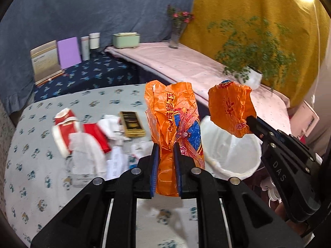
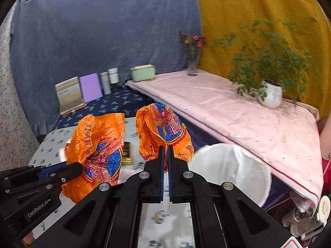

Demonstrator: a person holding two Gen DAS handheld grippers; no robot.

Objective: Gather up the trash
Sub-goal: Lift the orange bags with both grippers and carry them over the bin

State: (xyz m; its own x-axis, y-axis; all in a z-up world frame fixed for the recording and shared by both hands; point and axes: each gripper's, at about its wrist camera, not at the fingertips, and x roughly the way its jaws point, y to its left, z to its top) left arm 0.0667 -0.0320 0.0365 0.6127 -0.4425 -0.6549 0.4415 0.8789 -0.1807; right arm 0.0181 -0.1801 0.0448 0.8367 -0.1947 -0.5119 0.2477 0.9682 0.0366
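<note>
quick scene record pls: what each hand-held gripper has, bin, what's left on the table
left hand-held gripper: shut on crumpled orange plastic wrapper with dragonfly print, held above the table
right hand-held gripper: shut on second crumpled orange plastic wrapper
bin: white-lined round waste bin, beside the table, open
left on table: red-and-white carton, white crumpled paper, gold-and-black flat box
table: pale floral-print tablecloth

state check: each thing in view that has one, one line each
left claw: shut on orange wrapper, held off the table
right claw: shut on second orange wrapper, also lifted
trash bin: open, white liner in, nothing visible inside
red carton: lying on table, not yet collected
gold box: lying flat on table
potted plant: upright
</note>
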